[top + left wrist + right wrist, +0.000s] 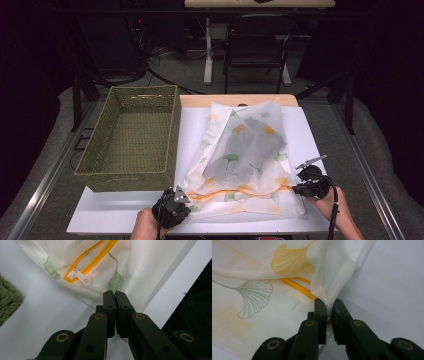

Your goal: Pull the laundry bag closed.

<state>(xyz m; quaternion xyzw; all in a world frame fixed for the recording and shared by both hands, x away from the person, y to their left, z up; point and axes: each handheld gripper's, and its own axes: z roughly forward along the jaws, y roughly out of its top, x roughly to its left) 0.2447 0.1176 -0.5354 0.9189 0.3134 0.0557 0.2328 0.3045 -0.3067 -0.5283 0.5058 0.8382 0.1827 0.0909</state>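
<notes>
A white mesh laundry bag [245, 155] printed with green and yellow ginkgo leaves lies on the white table, with a dark garment showing through it. An orange zipper [240, 191] runs along its near edge, and its white pull [79, 276] sits near the left end. My left gripper [181, 199] is at the bag's near left corner, its jaws shut on the mesh edge [115, 288]. My right gripper [299, 186] is at the near right corner, its jaws pinching a fold of mesh [329, 301] beside the zipper [299, 288].
A green woven basket [131, 140] stands on the table's left half, with nothing in it, close to the bag's left side. A strip of bare white table [110, 212] runs along the front. A chair and desk legs stand beyond the far edge.
</notes>
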